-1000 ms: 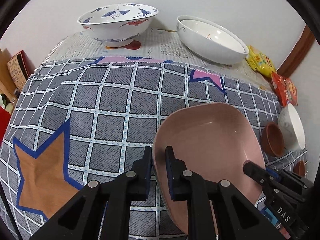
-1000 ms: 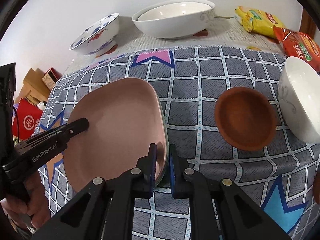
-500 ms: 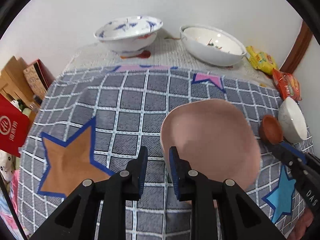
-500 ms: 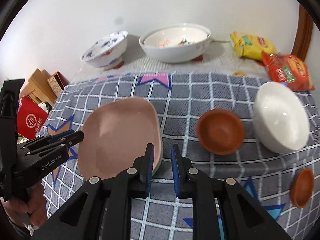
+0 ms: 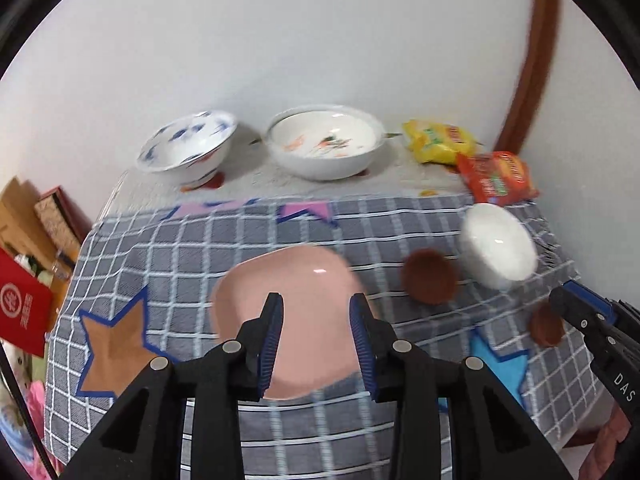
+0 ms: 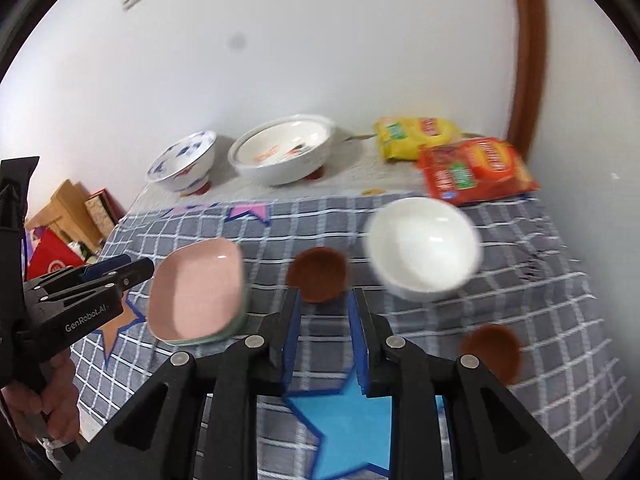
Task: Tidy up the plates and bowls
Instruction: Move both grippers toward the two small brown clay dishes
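Observation:
A pink squarish plate [image 5: 304, 292] lies on the checked tablecloth; in the right wrist view [image 6: 198, 288] it rests on a pale green plate [image 6: 234, 326]. My left gripper [image 5: 316, 344] is open and empty, raised above the plate's near edge. My right gripper [image 6: 325, 336] is open and empty, raised in front of a small brown dish [image 6: 318, 274]. A plain white bowl [image 6: 424, 246] stands right of that dish. A second brown dish [image 6: 491, 352] lies at the near right. A blue-patterned bowl [image 5: 188, 148] and a wide white bowl [image 5: 326, 146] stand at the back.
A yellow snack bag [image 6: 416, 136] and a red one [image 6: 476, 170] lie at the back right by the wall. The table drops off on the left to cardboard boxes and a red box [image 5: 24, 308]. A brown door frame [image 6: 528, 48] rises at the right.
Both grippers let go of the pink plate, opened and pulled back and up from the table. The plate now lies flat on the cloth.

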Available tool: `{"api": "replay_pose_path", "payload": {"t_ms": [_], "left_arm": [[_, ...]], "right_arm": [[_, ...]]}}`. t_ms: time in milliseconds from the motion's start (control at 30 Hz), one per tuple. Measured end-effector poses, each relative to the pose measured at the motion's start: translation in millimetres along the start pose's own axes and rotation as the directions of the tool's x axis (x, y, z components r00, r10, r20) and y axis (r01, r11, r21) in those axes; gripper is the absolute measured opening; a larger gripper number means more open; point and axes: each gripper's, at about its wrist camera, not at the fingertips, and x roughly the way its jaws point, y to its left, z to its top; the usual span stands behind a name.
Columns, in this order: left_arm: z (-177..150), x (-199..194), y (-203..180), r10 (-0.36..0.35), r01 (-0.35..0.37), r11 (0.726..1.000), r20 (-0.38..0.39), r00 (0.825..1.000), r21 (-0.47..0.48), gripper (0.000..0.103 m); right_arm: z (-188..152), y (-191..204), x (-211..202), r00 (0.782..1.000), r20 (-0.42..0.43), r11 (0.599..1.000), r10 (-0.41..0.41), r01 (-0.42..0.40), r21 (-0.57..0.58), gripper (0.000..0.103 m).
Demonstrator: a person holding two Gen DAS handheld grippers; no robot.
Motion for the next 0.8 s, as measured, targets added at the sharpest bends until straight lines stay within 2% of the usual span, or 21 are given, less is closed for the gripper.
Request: {"api": "replay_pose_path", "payload": {"t_ms": [167, 300, 400, 800], "left_arm": [[2.6, -11.1, -40.4, -0.036, 0.035, 0.998, 0.017, 0.999, 0.053, 0.033], [4.2, -18.8, -68.8, -0.062, 0.059, 0.994, 0.032, 0.998, 0.092, 0.033], [2.7, -22.1, -82.5, -0.079, 0.074, 0.991, 0.040, 0.996, 0.111, 0.036], [6.3, -13.0, -108.8, -0.104, 0.098, 0.983, 0.031, 0.994, 0.157, 0.037]], "right_arm": [[-10.4, -43.0, -31.1, 0.998, 0.034, 0.997, -0.060, 0.059, 0.051, 0.024], [-23.5, -70.6, -42.6, 0.994, 0.027, 0.991, -0.105, 0.103, 0.083, 0.024], [-32.7, -83.7, -44.4, 0.992, 0.008, 0.988, -0.127, 0.125, 0.086, 0.024], [-56.0, -120.3, -27.9, 0.984, -0.064, 0.975, -0.164, 0.172, 0.139, 0.024]]}}
